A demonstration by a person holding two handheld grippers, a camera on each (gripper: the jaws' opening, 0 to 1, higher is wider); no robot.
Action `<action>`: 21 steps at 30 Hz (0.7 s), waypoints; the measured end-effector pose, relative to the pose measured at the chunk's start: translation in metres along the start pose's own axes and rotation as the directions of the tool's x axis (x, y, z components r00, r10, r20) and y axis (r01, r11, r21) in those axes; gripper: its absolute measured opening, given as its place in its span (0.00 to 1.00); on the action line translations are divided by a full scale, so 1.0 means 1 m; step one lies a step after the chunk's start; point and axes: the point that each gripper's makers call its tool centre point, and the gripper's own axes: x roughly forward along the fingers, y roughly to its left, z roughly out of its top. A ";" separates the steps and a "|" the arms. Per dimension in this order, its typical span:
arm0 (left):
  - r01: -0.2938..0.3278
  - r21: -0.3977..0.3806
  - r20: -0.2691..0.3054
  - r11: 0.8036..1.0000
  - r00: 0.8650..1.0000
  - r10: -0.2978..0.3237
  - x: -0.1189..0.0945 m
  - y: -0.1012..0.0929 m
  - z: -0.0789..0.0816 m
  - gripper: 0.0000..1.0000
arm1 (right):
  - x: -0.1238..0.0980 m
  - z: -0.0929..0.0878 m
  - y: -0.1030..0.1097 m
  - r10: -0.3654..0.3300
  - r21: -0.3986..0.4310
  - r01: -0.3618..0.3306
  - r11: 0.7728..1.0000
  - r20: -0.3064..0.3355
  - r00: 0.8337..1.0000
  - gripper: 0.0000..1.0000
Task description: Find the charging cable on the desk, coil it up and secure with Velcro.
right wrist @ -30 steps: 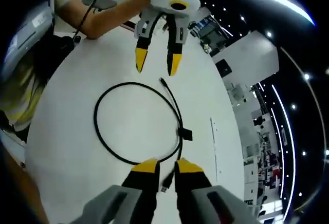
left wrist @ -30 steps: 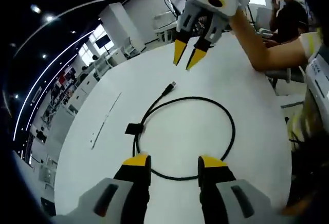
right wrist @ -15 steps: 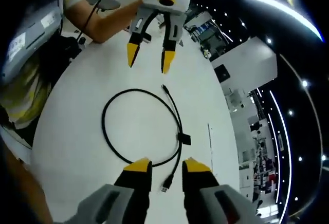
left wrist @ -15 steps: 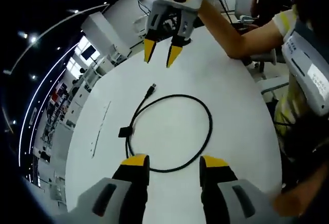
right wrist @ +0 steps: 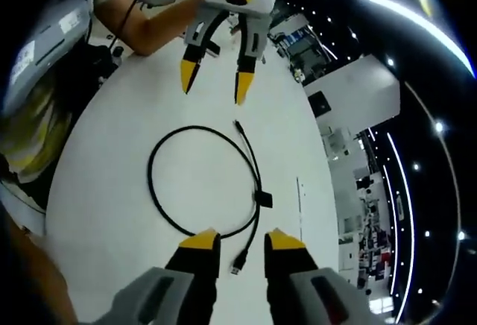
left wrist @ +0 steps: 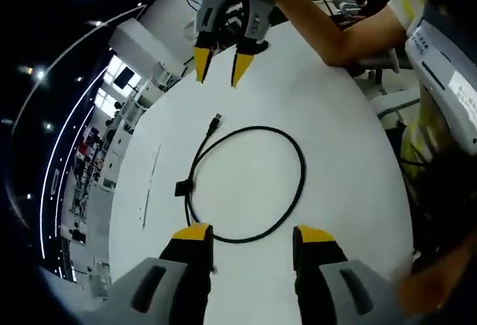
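Note:
A black charging cable [left wrist: 301, 167] [right wrist: 152, 168] lies in one loose loop on the white round table [left wrist: 335, 116] [right wrist: 112, 116]. A small black Velcro tab [left wrist: 183, 188] [right wrist: 265, 199] sits on the cable where the loop crosses. One plug end [left wrist: 216, 121] points toward the right gripper, the other plug end [right wrist: 238, 269] lies between the right gripper's jaws. My left gripper [left wrist: 250, 235] [right wrist: 212, 81] hovers open above the loop's near edge. Opposite it, my right gripper [right wrist: 241, 240] [left wrist: 218, 68] is open above the table, holding nothing.
A person's arm [left wrist: 335, 30] [right wrist: 153, 27] reaches across the table's edge, with the body in a yellow and grey top [left wrist: 440, 79] at the side. A thin pale line [left wrist: 149, 191] [right wrist: 299, 209] marks the tabletop. Office furniture stands beyond the table.
Both views have shifted as the hands moved. The right gripper's jaws have opened wider than one second ago. The cable has stayed in place on the table.

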 end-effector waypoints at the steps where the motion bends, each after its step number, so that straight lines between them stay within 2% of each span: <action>1: 0.001 0.008 -0.009 1.000 1.000 -0.001 0.000 -0.001 -0.001 0.43 | 0.000 0.001 0.001 0.000 -0.003 0.000 1.000 -0.002 1.000 0.26; 7: -0.028 0.052 -0.011 0.998 1.000 0.028 -0.007 -0.005 0.004 0.44 | -0.010 0.009 0.005 -0.025 -0.036 0.025 0.999 -0.003 1.000 0.27; 11: -0.041 0.076 -0.030 0.996 0.999 0.043 -0.012 -0.011 0.002 0.44 | -0.015 0.014 0.006 -0.041 -0.055 0.041 0.998 0.004 0.999 0.27; 15: -0.061 0.076 -0.043 0.995 0.997 0.064 -0.015 -0.012 -0.001 0.44 | -0.021 0.013 0.007 -0.055 -0.061 0.055 0.997 -0.003 0.998 0.27; 21: -0.098 0.076 -0.050 0.992 0.994 0.102 -0.025 -0.009 -0.008 0.44 | -0.033 0.010 0.004 -0.090 -0.047 0.091 0.995 0.023 0.996 0.27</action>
